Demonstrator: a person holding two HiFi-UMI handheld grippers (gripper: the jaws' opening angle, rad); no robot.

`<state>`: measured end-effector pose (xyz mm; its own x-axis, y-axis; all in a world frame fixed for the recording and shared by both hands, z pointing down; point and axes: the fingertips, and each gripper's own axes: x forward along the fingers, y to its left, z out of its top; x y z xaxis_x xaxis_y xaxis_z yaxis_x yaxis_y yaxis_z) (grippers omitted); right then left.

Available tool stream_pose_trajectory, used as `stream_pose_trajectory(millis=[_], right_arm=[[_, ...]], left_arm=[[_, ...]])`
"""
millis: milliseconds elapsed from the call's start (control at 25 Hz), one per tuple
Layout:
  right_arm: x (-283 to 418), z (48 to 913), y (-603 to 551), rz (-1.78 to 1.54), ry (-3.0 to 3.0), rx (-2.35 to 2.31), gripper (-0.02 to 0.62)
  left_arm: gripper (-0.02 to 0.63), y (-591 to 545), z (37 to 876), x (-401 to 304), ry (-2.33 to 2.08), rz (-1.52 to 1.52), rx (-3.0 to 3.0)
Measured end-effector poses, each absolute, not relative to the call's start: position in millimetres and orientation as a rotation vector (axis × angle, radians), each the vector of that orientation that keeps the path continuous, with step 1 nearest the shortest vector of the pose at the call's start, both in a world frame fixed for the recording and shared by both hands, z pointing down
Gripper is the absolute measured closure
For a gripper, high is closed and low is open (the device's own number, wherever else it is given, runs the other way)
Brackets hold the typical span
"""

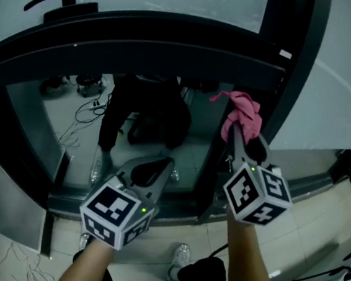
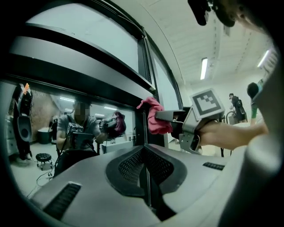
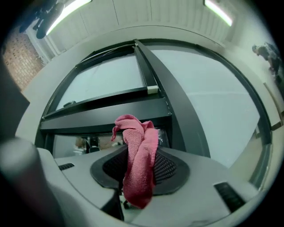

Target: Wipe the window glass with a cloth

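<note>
1. My right gripper (image 1: 234, 132) jaws clenched on pink cloth (image 1: 244, 111), centre-right, near the dark window frame (image 1: 293, 87).
2. My left gripper (image 1: 162, 165) jaws closed together, empty.
3. Cloth looks soft, light, floppy; best pinched at a bunched fold.

The cloth (image 3: 139, 157) between the right jaws is pink. Ahead of them the frame (image 3: 111, 114) is black. Behind the jaws each cube (image 1: 258, 192) is white with black squares.
</note>
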<state>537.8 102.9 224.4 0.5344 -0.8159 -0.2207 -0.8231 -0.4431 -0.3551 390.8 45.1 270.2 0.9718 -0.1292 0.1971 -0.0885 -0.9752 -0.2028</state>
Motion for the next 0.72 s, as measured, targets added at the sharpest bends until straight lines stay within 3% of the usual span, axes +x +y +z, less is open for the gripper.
stream_pose_trajectory(millis=[520,720], right_arm=[[610.5,215.9,70.5,-0.026,1.033,-2.521,0.459],[595.9,209.1,46.5,0.038,1.145,-2.556,0.462]], left_arm=[[0.601,2.2,269.1,381.8,0.233,-0.308,-2.914],[0.601,-25.7,268.3,360.6,0.306,-0.309,-2.909]])
